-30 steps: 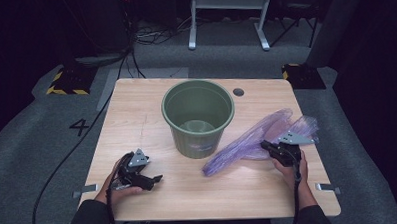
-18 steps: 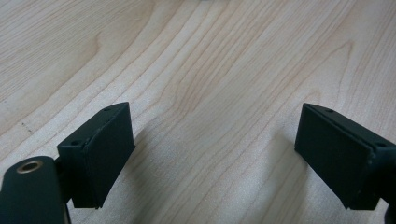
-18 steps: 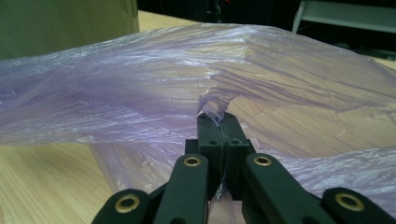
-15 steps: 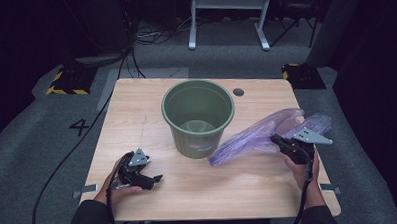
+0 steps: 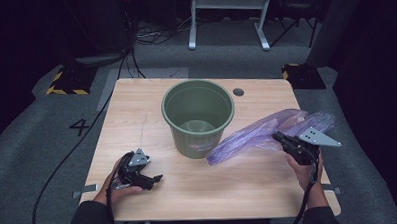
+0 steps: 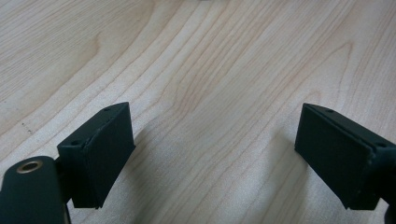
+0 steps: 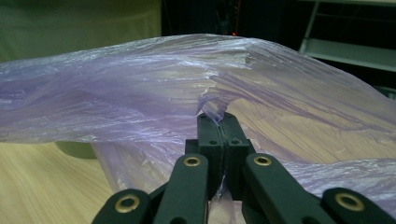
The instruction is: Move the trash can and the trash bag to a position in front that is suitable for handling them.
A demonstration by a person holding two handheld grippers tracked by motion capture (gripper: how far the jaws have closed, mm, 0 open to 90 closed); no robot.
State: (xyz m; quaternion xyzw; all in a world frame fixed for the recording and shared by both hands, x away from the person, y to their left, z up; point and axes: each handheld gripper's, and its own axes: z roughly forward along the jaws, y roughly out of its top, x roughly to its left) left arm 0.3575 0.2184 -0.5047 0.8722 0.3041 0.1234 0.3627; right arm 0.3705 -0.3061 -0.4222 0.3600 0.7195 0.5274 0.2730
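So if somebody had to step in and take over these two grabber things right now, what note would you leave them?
Right gripper: shut on a fold of the purple plastic bag, holding it up off the table to the right of the green bucket.
Left gripper: open, nothing between its jaws, low over bare wood at the near left.
Done: bag picked up.
Left, probably: open the bag with the free gripper and fit it into the bucket, which looks unlined.
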